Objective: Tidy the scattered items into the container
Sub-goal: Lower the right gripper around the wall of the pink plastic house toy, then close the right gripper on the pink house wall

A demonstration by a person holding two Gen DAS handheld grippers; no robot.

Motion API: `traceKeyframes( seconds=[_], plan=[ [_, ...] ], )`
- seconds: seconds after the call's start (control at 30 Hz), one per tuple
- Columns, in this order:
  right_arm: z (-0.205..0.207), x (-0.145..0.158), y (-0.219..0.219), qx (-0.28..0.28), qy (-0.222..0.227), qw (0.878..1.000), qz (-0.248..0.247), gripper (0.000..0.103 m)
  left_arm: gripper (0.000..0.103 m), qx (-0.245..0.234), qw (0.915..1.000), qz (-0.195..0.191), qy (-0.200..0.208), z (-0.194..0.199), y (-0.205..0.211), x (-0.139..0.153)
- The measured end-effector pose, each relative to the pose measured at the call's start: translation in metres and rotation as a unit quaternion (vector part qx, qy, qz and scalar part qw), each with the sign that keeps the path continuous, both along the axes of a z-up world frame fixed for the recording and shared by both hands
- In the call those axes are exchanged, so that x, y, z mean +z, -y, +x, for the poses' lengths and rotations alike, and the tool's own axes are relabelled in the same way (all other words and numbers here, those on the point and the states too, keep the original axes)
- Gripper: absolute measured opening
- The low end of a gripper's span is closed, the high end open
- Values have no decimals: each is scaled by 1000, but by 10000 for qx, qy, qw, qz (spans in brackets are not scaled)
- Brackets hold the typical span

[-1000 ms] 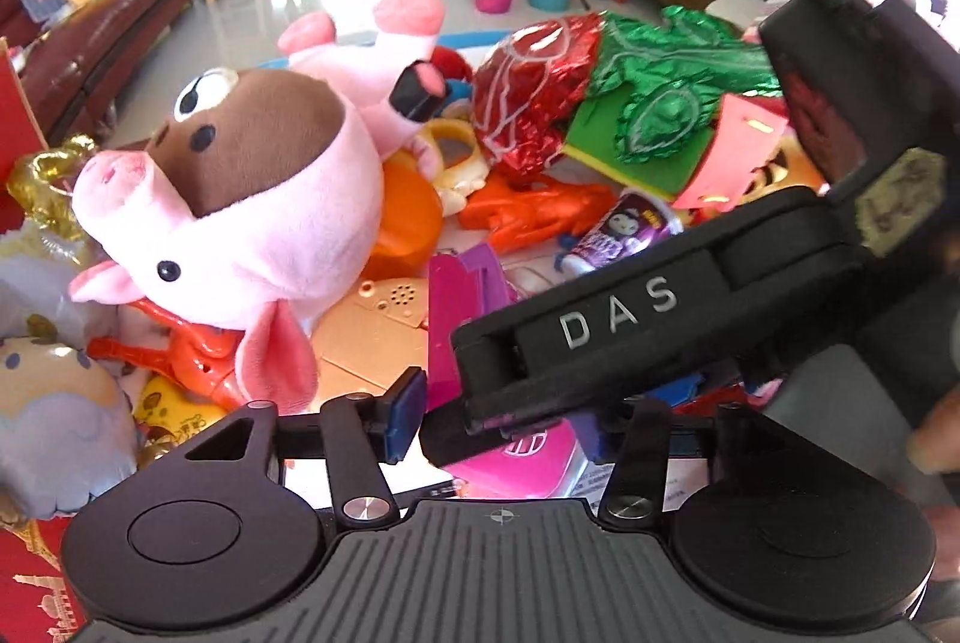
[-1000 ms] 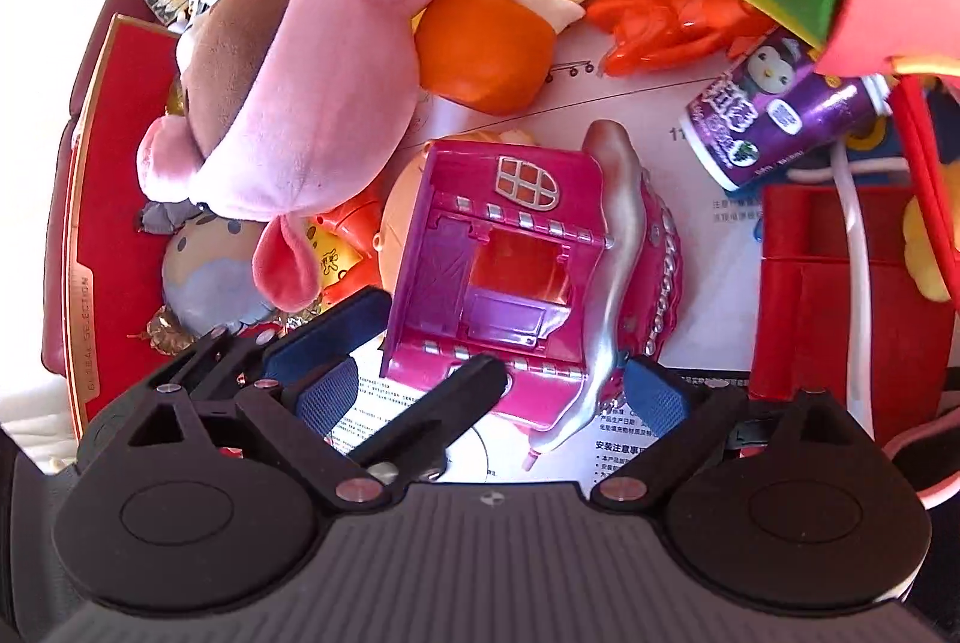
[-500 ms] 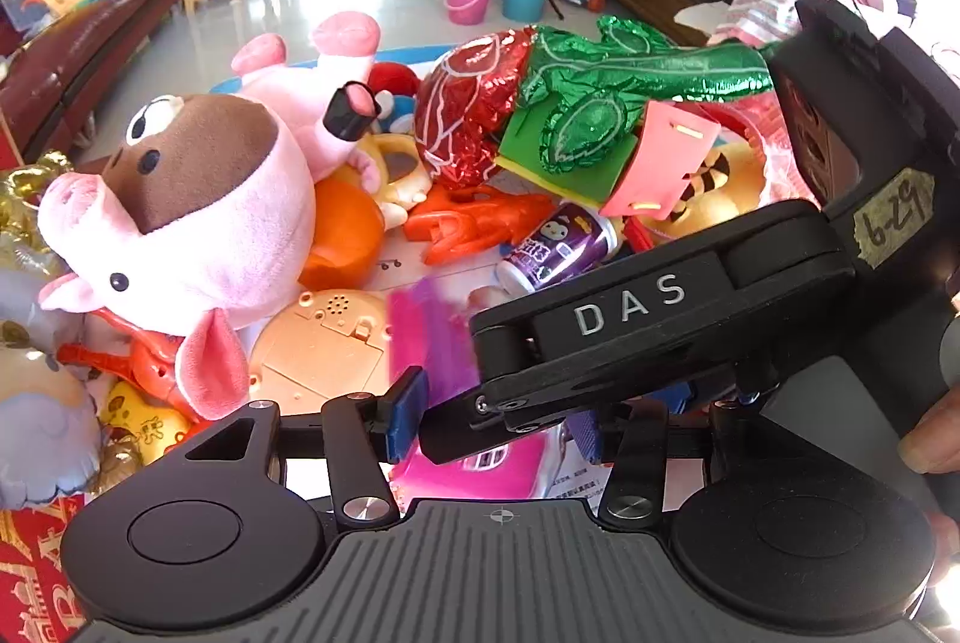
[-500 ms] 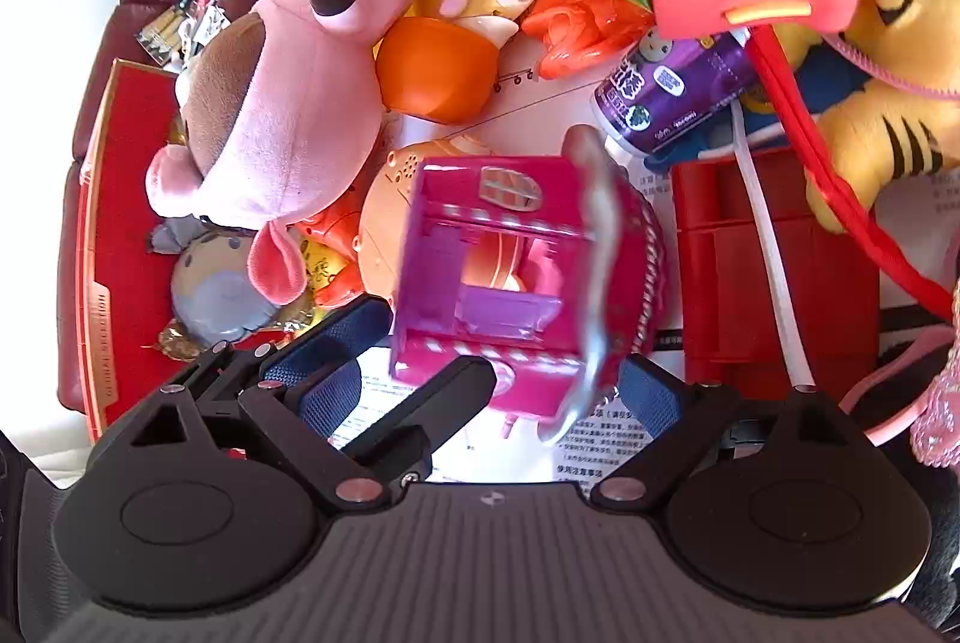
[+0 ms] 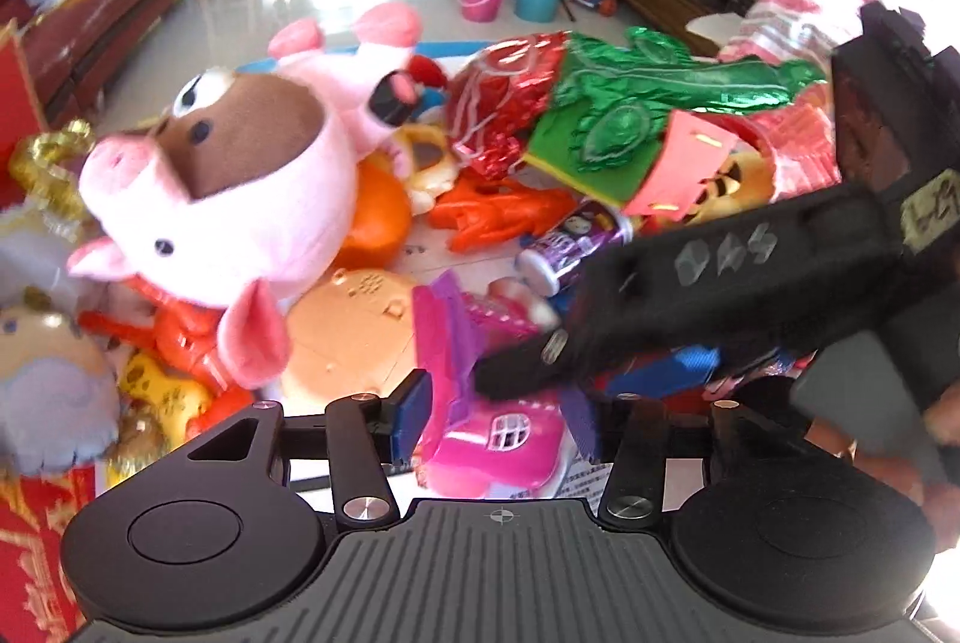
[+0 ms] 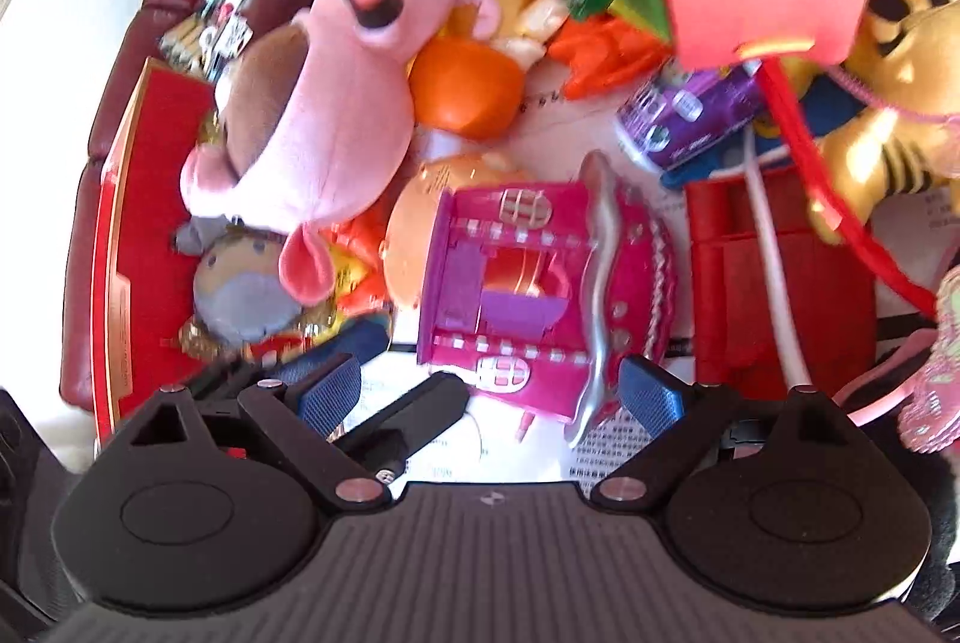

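Cluttered toy pile fills both my views.
My right gripper (image 6: 489, 391) fingers spread around the pink toy house (image 6: 528, 295); left gripper (image 5: 510, 403) state I cannot tell.

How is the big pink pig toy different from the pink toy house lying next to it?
The pig is soft plush, pale pink with a brown patch; the house is hard, shiny plastic in deep magenta with purple parts. The pig is clearly bigger and lies sprawled across other toys, while the house lies on its side between the open fingers of the right gripper. Both lie in the toy pile.
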State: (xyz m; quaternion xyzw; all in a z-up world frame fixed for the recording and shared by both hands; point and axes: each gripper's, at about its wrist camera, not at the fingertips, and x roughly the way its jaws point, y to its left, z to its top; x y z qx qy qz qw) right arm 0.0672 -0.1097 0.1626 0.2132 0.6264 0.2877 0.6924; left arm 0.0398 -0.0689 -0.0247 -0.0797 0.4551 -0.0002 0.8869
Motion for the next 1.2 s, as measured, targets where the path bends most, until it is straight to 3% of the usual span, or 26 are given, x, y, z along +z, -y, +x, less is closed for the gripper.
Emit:
traceKeyframes(
  seconds=[0.3,0.43,0.57,0.63,0.7,0.87,1.07,1.2],
  plan=[
    [12,5,-4,-93,291,9989,-341,94,67,231,9985,-291,-405,3,-4,-32],
    [16,1,-13,15,314,9982,-512,81,68,243,9982,-309,-449,8,-2,-38],
    [22,-4,-15,-4,204,9986,-491,78,68,304,9971,-402,-567,8,-5,-47],
    [22,-7,-18,33,172,9984,-529,76,62,379,9965,-455,-598,10,-6,-50],
    [22,-12,-19,25,100,9985,-535,76,40,451,9967,-383,-563,11,-5,-48],
    [25,-7,-11,-151,84,9989,-434,76,17,428,9978,-335,-368,5,-3,-35],
    [26,-2,-6,-69,68,9992,-377,76,9,308,9994,-110,-88,6,5,-16],
    [19,13,-4,-33,513,9971,-562,75,7,106,9999,84,-2,11,15,-11]
  ],
)
